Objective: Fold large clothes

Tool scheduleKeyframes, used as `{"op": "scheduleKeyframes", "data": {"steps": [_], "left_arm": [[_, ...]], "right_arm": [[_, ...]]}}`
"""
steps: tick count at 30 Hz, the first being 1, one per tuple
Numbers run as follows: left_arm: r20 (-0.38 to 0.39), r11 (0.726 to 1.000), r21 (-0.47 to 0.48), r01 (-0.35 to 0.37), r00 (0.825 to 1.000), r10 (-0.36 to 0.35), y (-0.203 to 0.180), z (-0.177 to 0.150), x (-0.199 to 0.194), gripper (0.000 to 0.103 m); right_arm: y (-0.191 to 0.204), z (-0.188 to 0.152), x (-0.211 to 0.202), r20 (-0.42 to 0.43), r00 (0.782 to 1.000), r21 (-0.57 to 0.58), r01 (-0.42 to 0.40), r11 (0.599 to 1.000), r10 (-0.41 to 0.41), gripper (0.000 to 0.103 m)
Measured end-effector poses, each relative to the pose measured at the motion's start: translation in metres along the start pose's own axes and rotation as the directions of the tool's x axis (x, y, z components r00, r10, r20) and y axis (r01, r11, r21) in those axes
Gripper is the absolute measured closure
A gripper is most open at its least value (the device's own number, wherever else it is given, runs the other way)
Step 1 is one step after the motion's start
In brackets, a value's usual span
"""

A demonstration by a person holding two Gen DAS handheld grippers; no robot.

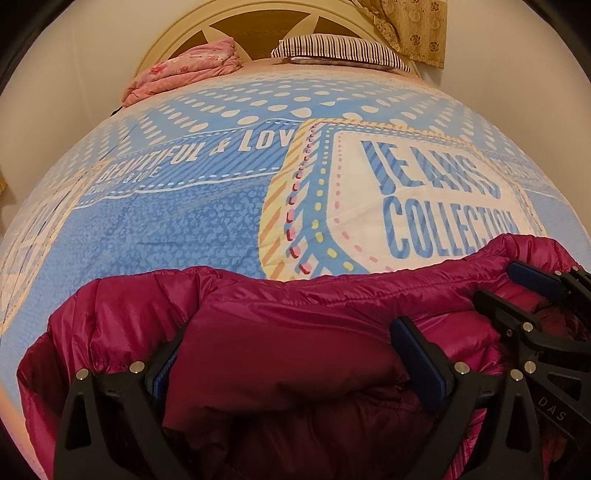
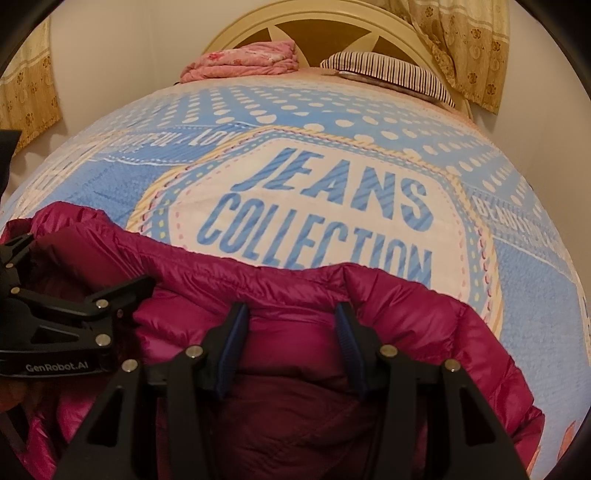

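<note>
i have the big red puffy jacket (image 1: pixel 295 332) lying on the near edge of the bed, on top of the blue bedspread (image 1: pixel 166 229) with the big words on it. both my claws are down over the jacket, side by side, so i can work on the two halves together and keep the fold even.

my left claw (image 1: pixel 291 363) is spread wide, with soft jacket cloth bulging up between its two blue pads (image 1: pixel 417 354). it looks let go, not pinching. my right claw (image 2: pixel 291 343) is spread too, a bit less wide, with jacket sitting between its sides. i think it is not squeezing either, just resting over the puffy part.

the jacket is thick and slippery, so i think it will slide and puff back up if i do not grab a good bunch of it.

far away at the top of the bed are a pink blanket (image 1: pixel 184 70) in a heap and a striped pillow (image 1: pixel 343 50). the headboard (image 2: pixel 317 22) and a yellow curtain (image 2: pixel 476 44) are behind them. none of these are near the jacket. the only thing close is my other claw, so i must watch that the two do not bump.
</note>
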State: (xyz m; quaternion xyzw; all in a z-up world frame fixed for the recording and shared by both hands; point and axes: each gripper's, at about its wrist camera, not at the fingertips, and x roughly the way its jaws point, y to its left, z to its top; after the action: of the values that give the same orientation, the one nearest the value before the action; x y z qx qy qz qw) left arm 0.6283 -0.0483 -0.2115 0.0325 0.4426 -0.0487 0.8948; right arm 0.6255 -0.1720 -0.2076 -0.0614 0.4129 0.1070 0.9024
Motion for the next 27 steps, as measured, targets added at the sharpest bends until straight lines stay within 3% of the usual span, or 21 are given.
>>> {"op": "scheduleKeyframes", "data": {"steps": [27], "left_arm": [[-0.013,1.000,0.004,-0.010,1.000,0.010,0.0021,0.0029,0.0022,0.001]], "right_arm": [[0.0064,0.0024,0.0030,-0.016,0.999,-0.035,0.033,0.999,-0.033,0.050]]}}
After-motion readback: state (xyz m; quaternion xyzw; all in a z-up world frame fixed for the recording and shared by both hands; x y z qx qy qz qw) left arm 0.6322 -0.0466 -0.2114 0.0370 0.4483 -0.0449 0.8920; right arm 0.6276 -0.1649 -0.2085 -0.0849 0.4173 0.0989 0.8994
